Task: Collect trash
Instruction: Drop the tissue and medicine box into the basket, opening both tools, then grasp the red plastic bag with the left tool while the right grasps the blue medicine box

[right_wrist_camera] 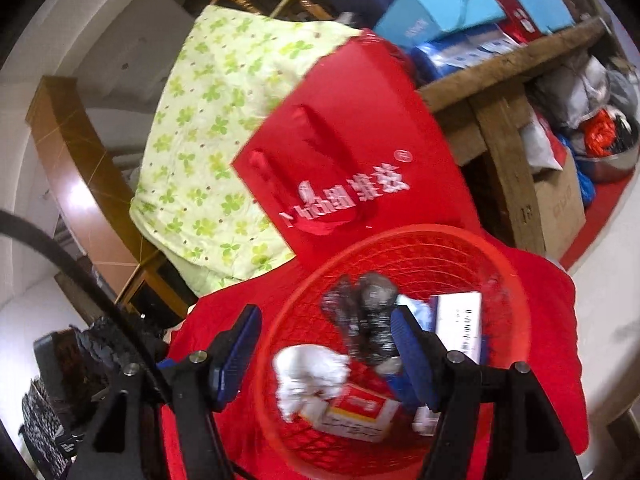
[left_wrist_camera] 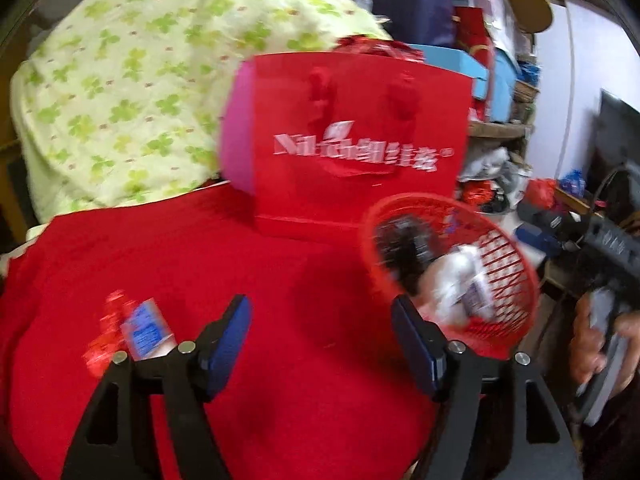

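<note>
A red mesh basket (left_wrist_camera: 508,264) stands on the red cloth (left_wrist_camera: 200,264) and holds crumpled white paper, a dark wad and small boxes. My left gripper (left_wrist_camera: 320,332) is open over bare cloth just left of the basket, with nothing between its fingers. A blue-and-white wrapper (left_wrist_camera: 144,330) and a red foil wrapper (left_wrist_camera: 106,332) lie on the cloth left of its left finger. My right gripper (right_wrist_camera: 324,344) hangs open above the basket (right_wrist_camera: 400,234), over white tissue (right_wrist_camera: 308,372), a grey crumpled wad (right_wrist_camera: 368,316), a white box (right_wrist_camera: 460,324) and a red-and-white box (right_wrist_camera: 356,412).
A red gift bag (left_wrist_camera: 352,140) with white lettering stands right behind the basket. A green clover-print quilt (left_wrist_camera: 132,92) is piled at the back left. Cluttered shelves and boxes (right_wrist_camera: 452,12) fill the right side. A person's hand (left_wrist_camera: 596,344) shows at the right edge.
</note>
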Tool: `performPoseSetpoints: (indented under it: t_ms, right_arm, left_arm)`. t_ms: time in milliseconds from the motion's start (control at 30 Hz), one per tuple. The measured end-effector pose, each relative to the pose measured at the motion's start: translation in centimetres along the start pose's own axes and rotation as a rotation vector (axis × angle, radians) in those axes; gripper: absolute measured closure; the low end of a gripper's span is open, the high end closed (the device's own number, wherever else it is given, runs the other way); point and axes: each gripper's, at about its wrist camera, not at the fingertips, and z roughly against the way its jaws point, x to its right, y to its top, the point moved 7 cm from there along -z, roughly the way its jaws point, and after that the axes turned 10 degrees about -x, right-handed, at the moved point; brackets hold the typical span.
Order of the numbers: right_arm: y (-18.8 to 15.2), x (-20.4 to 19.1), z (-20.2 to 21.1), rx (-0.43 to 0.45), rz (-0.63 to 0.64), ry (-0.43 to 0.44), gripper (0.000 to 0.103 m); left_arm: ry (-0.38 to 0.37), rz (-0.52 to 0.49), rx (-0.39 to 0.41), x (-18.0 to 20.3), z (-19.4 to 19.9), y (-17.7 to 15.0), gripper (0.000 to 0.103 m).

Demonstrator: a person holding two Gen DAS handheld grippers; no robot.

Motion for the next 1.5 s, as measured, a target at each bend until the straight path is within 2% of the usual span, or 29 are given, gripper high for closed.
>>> performPoseSetpoints:
  t_ms: [100,267,433,533,767,1033,1200,1333,1500]
  right_arm:
    - [0.0,-2.5,0.0,0.000,0.056,0.016,0.032]
    - [-0.4,-7.4,-1.0,-0.026,0.138,0.073,0.032]
    - [-1.9,-11.8,-3.8,-0.099,0.208,0.102,0.032]
    - [-3.5,-14.3,-6.4,-0.161,0.253,0.110,0.032]
    - [-7.8,-19.1,-14.4,-0.338,0.340,0.071,0.032]
    - [-11.1,-22.0,-24.8,-0.509,0.432,-0.003,0.032]
    - [-12.6,-23.1,-31.0,-0.569,0.506,-0.067,0.032]
    - [-13.9,-22.2,-35.2,-0.625,0.515,-0.129,0.027]
    - [-15.6,-21.4,-38.3,-0.684,0.540,-0.178,0.027]
  left_arm:
    - [0.063,0.044,-0.018,-4.0,0.7,-2.4,0.030]
    - [0.166,0.195,-0.051,-12.0,1.7,-6.8,0.030]
    - [0.267,0.296,-0.045,-18.1,3.3,-10.3,0.030]
    - [0.303,0.328,-0.037,-20.5,3.8,-11.8,0.029]
    - [0.329,0.347,-0.041,-23.7,3.3,-15.6,0.029]
    - [0.304,0.395,-0.048,-26.8,2.7,-18.4,0.029]
    - [0.299,0.397,-0.045,-28.7,2.7,-18.5,0.029]
    - [0.301,0.351,-0.046,-29.6,2.3,-17.6,0.029]
    - [0.276,0.293,-0.058,-30.8,0.9,-15.6,0.027]
